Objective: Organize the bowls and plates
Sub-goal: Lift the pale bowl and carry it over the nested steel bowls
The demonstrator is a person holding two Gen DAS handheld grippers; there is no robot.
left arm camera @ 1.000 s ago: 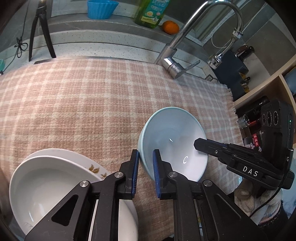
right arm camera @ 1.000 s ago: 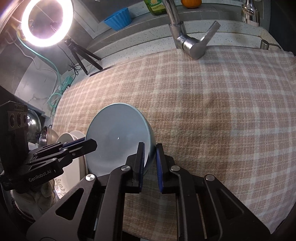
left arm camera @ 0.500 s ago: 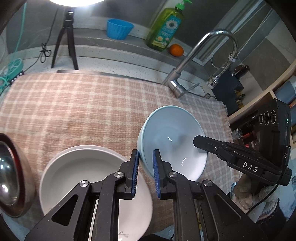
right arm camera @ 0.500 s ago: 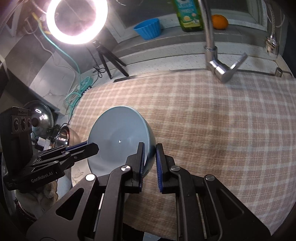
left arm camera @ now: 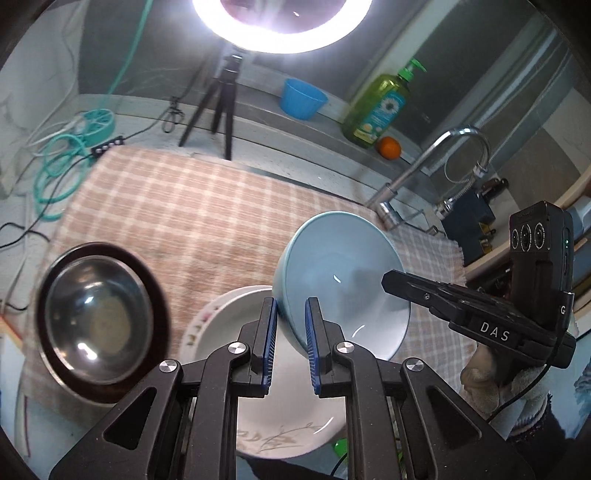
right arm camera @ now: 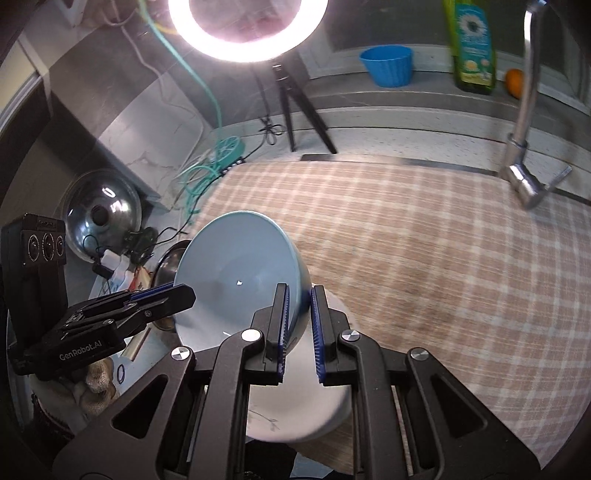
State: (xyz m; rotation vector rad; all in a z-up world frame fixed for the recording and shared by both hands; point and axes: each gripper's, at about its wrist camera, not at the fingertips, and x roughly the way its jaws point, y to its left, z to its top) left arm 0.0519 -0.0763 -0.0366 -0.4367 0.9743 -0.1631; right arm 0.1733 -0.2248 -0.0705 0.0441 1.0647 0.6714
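A: Start at the claws; what are they doing?

B: Both are clenched on the same pale blue bowl [left arm camera: 341, 280]; the left gripper [left arm camera: 290, 332] pinches its near-left rim, one pad inside and one outside; the right gripper [right arm camera: 298, 321] does the same on the opposite rim, seen in the right wrist view.

A: Why two grips on one bowl?

B: My guess is steadiness; a rim pinch on a single side would let the bowl swing, while opposite pinches keep it under control, though it sits tilted between them.

A: And where is the bowl just now?

B: In the air, clear of the checked cloth [left arm camera: 207, 206]; directly below and near it lies a white plate [left arm camera: 295, 417] with a leaf pattern, apparently stacked on another.

A: What lies further out?

B: To the left, a steel bowl [left arm camera: 99, 314] inside a dark rim; far across the cloth, the tap [left arm camera: 428, 166], a soap bottle [left arm camera: 376, 107], an orange [left arm camera: 389, 147] and a blue cup [left arm camera: 303, 98]; a ring light [right arm camera: 247, 26] on its tripod glares at the far side.

A: So where is it headed?

B: I cannot say for sure; the steel bowl or the plates look like candidates for stacking like with like.
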